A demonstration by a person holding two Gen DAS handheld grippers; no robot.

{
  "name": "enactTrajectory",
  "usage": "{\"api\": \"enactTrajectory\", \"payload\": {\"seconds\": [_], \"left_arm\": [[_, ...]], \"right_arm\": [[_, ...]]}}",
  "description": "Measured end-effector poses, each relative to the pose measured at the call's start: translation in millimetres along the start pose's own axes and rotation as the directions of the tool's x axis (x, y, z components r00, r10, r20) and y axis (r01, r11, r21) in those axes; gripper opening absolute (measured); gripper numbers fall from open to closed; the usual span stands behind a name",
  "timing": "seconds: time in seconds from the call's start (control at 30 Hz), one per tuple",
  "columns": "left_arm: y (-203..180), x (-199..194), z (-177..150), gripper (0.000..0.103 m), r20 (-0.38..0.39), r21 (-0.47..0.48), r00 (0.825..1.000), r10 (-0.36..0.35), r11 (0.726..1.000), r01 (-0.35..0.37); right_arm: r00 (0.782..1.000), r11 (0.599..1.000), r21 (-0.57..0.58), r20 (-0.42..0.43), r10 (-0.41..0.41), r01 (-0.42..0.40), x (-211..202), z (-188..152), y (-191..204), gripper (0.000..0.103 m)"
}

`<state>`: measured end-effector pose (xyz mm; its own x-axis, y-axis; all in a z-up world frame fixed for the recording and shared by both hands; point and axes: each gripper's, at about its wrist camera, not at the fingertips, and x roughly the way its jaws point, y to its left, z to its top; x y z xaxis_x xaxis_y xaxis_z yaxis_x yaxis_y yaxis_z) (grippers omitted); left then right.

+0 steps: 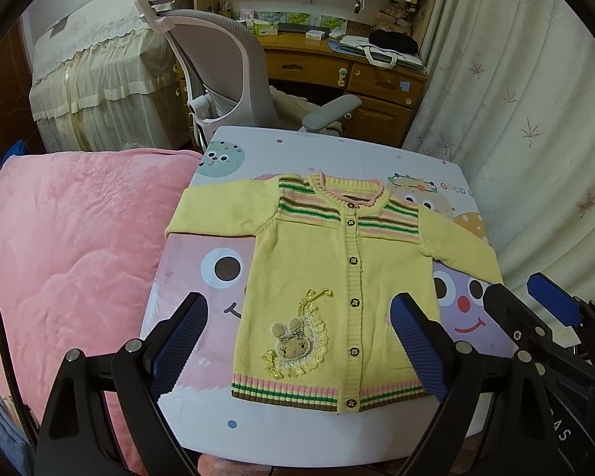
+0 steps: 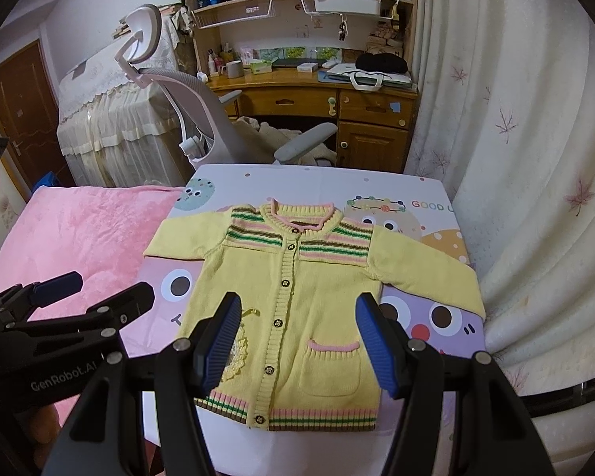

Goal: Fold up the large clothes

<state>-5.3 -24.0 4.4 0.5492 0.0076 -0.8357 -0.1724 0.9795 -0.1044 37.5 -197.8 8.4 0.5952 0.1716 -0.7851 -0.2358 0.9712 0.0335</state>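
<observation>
Blue pads of the left gripper (image 1: 297,341) are held wide apart above the lower half of the yellow cardigan (image 1: 321,273), nothing being gripped. Jaws of the right gripper (image 2: 297,341) are likewise spread empty above the cardigan's hem. The cardigan is laid flat, buttoned, sleeves outstretched, on the cartoon-printed table (image 1: 202,404). Left of the cardigan, a pink blanket (image 1: 71,246) is seen; beyond its collar, an office chair (image 1: 222,63).

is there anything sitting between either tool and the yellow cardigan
Nothing visible. The yellow cardigan lies flat and buttoned on the cartoon-print mat, sleeves spread, with nothing on top of it. The left tool and right tool both hang open above its lower half, with only clear air beneath.
</observation>
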Motion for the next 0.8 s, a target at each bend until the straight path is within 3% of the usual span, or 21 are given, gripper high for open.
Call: {"api": "enactTrajectory", "payload": {"seconds": [0.8], "left_arm": [[-18,-24,-8,0.093,0.03,-0.018,0.994,0.102,0.995,-0.102]], "right_arm": [[0.99,0.994,-0.036,0.085,0.11,-0.108,-23,5,-17,0.061]]}}
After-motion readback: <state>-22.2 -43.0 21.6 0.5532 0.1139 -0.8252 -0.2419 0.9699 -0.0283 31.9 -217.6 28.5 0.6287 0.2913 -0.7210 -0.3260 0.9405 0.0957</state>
